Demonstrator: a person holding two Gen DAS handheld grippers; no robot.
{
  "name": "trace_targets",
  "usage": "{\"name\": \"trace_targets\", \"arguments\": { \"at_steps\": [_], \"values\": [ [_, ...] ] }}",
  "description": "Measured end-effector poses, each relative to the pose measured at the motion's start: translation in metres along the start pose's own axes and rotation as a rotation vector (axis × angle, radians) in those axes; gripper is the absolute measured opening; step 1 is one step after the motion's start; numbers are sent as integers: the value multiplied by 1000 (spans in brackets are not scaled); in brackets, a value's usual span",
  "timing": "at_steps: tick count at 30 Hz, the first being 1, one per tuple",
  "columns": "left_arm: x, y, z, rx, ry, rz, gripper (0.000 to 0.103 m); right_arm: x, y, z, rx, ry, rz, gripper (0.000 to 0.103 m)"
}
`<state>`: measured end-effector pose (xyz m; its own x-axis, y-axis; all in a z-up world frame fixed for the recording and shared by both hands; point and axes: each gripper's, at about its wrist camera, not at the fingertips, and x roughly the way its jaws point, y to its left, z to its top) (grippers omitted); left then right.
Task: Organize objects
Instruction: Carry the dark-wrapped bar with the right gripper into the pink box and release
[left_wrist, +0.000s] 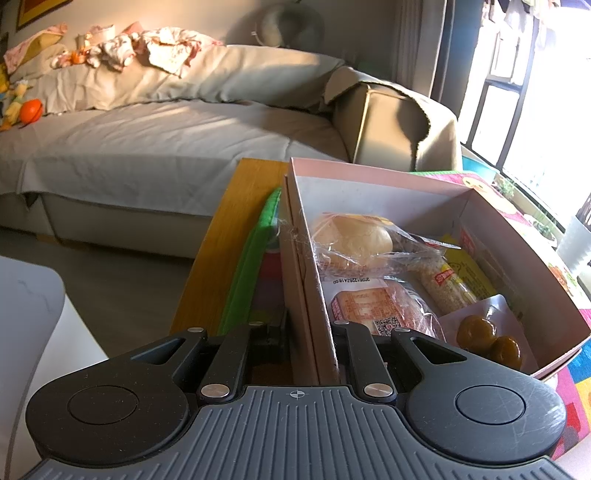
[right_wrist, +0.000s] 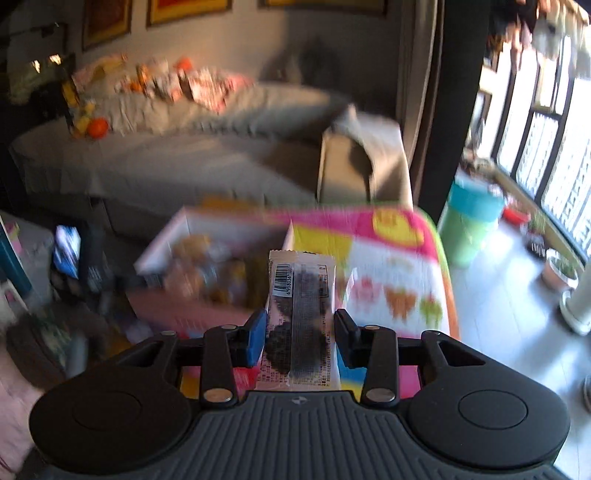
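**Left tool clamps the box wall; right tool holds a snack**

Left tool (left_wrist: 314, 354): jaws nearly closed, pinching the near side wall of the box (left_wrist: 491, 236), one finger inside, one outside. The open box rests on a bright mat (left_wrist: 576, 391) over the wooden counter (left_wrist: 221, 236). Inside lie a wrapped bun (left_wrist: 351, 240), a printed packet (left_wrist: 369, 306) nearest the tool, a pale stick-shaped pack (left_wrist: 448, 284) and a pouch of brown balls (left_wrist: 487, 332) toward the near right corner. A green-edged item (left_wrist: 247, 269) lies just beside the box's outer wall.

Right tool (right_wrist: 300, 336): jaws partly closed on a snack (right_wrist: 300, 314), pads pressing its two long edges; the wrapper's barcode end points away from the tool. The snack hangs above the mat, beside the blurred box (right_wrist: 177, 232). A sofa (right_wrist: 184, 162) stands behind.
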<state>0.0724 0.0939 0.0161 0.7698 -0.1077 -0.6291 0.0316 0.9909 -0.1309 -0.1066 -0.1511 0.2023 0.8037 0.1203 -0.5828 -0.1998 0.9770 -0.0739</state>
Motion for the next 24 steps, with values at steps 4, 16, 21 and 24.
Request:
{"name": "trace_targets", "arguments": {
  "at_steps": [4, 16, 21, 24],
  "values": [
    [-1, 0, 0, -12, -6, -2, 15, 9, 11, 29, -25, -48, 15, 39],
    [0, 1, 0, -11, -11, -8, 15, 104, 54, 71, -100, -7, 54, 39],
    [0, 2, 0, -12, -12, -11, 15, 139, 71, 81, -122, 8, 51, 39],
    [0, 2, 1, -13, -13, -14, 15, 157, 77, 83, -111, 25, 54, 39]
  ]
}}
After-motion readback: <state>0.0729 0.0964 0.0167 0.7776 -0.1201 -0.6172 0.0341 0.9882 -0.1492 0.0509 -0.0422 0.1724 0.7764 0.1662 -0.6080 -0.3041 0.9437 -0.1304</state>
